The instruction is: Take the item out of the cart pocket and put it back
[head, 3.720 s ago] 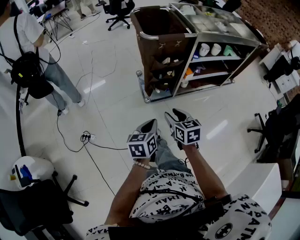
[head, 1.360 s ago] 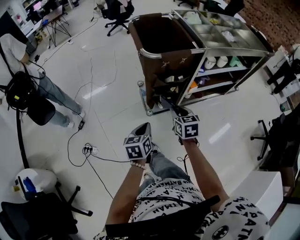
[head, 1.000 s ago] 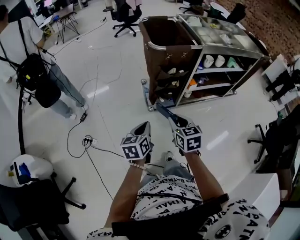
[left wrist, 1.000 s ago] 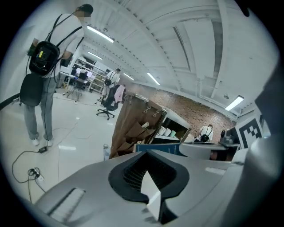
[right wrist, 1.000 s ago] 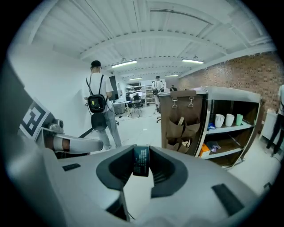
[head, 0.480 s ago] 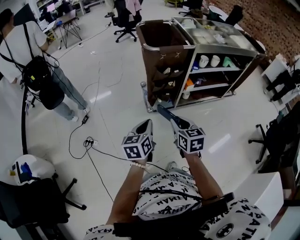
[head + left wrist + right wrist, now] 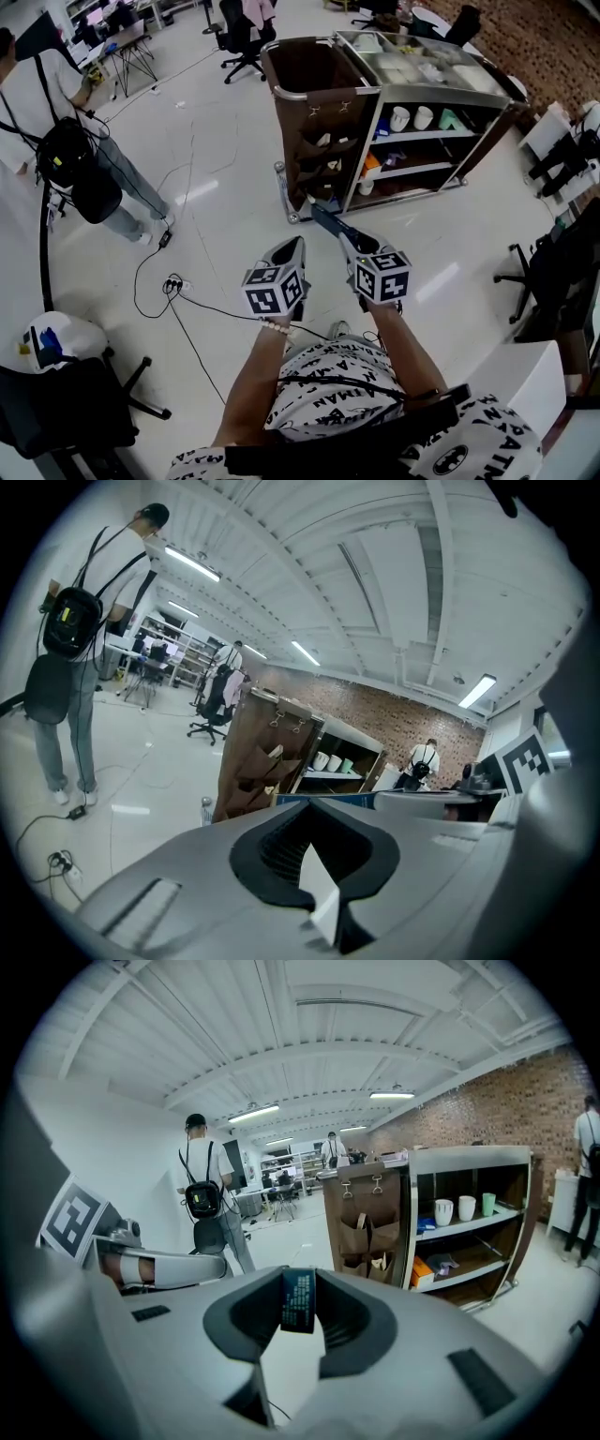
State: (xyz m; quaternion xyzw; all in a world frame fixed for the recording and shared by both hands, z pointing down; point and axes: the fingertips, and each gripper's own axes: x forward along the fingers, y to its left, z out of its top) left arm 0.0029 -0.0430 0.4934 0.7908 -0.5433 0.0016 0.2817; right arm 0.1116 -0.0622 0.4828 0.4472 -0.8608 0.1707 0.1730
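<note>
The dark blue packet (image 7: 298, 1300) is out of its cart pocket, gripped on edge by the right tongs (image 7: 347, 238) and pointing toward the cart (image 7: 364, 141). The left tongs (image 7: 294, 247) are closed on nothing, just beside the right pair. The cart's brown pocket panel (image 7: 323, 141) faces both across a bare stretch of floor (image 7: 234, 234) — a power strip (image 7: 175, 275) and its cable lie left of the tongs, and a person (image 7: 66, 141) stands well apart at the far left.
</note>
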